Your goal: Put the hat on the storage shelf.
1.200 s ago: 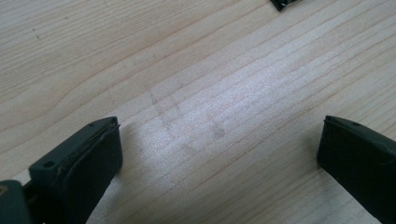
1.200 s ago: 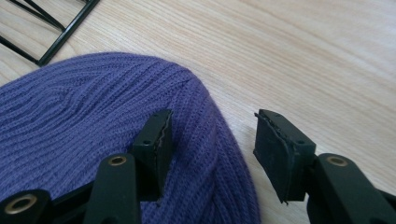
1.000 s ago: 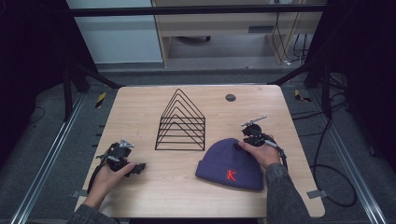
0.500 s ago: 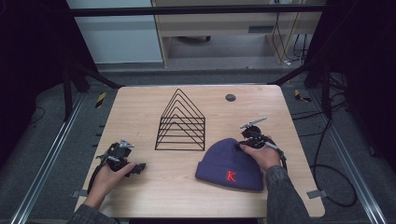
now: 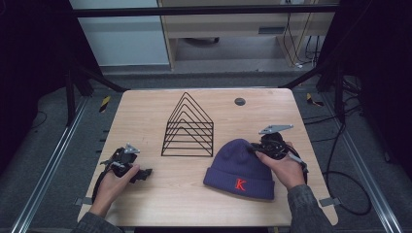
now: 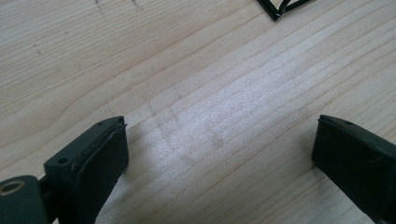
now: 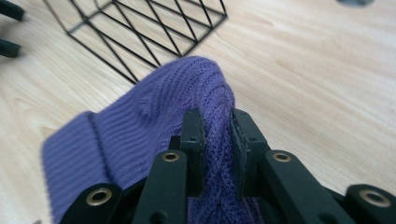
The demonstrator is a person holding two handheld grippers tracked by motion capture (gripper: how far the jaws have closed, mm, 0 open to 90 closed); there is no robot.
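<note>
Purple knitted beanie (image 5: 240, 170) lay on the table (image 5: 145, 104) beside the wire rack (image 5: 188, 127). Right gripper (image 7: 213, 140) had just closed, clamping its crown, so lifting could begin. Left gripper (image 5: 139, 174) rested with jaws apart.

small round dark thing (image 5: 239, 101) unidentifiable, beanie (image 7: 140, 121) cut off at bottom edge

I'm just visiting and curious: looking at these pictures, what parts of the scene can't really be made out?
- Right gripper: how much of the purple hat is pinched is unclear; in the right gripper view the knit folds hide it, and in the high view the hand covers it.
- Small dark round thing: too small in the high view to identify.
- Wire rack: cut off by the top edge in the left gripper view.
</note>
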